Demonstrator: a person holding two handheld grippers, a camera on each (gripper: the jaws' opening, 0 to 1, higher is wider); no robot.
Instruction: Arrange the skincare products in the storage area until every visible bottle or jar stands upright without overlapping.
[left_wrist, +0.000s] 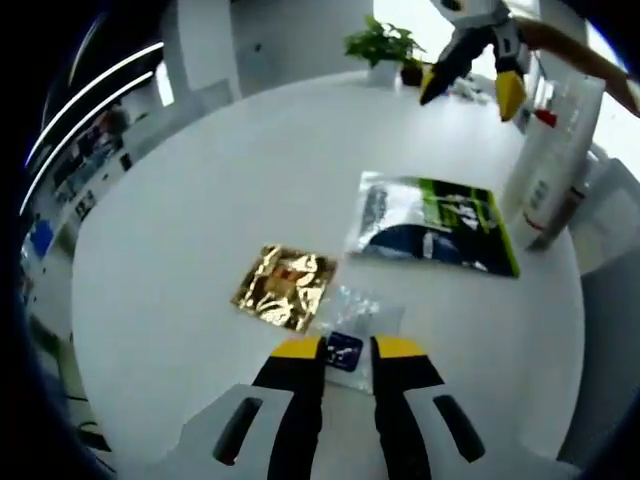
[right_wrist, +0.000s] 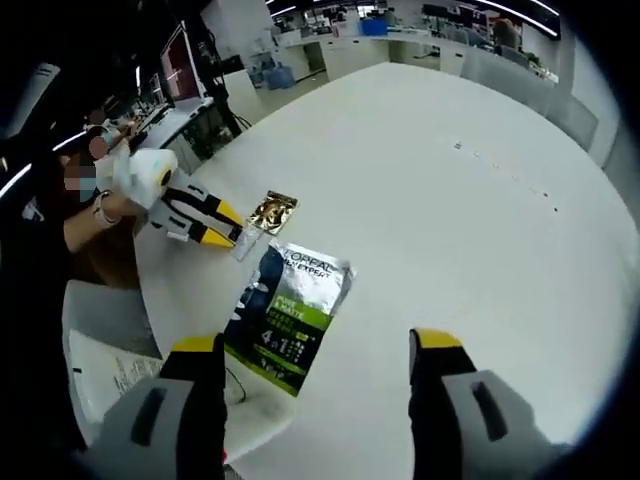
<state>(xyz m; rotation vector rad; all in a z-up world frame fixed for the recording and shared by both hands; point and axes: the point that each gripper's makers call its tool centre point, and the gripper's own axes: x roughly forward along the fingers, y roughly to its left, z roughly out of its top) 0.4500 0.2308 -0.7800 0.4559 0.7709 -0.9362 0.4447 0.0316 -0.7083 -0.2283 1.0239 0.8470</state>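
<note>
A green-and-black skincare packet (left_wrist: 435, 225) (right_wrist: 290, 310) lies flat on the round white table (left_wrist: 200, 200) (right_wrist: 450, 200). Beside it are a crumpled gold foil sachet (left_wrist: 285, 287) (right_wrist: 273, 212) and a small clear sachet (left_wrist: 352, 305) (right_wrist: 245, 244) with a blue label. My left gripper (left_wrist: 349, 348) (right_wrist: 222, 226) hovers at the clear sachet's near end, jaws narrowly apart. My right gripper (right_wrist: 315, 343) (left_wrist: 470, 92) is wide open and empty above the packet's near end. Tall white bottles (left_wrist: 555, 150) stand upright at the table's right edge in the left gripper view.
A potted plant (left_wrist: 385, 45) stands at the table's far edge. A person's gloved hand (right_wrist: 130, 175) holds the left gripper. A white paper-covered surface (right_wrist: 100, 370) lies beside the table edge. Office desks and screens fill the background.
</note>
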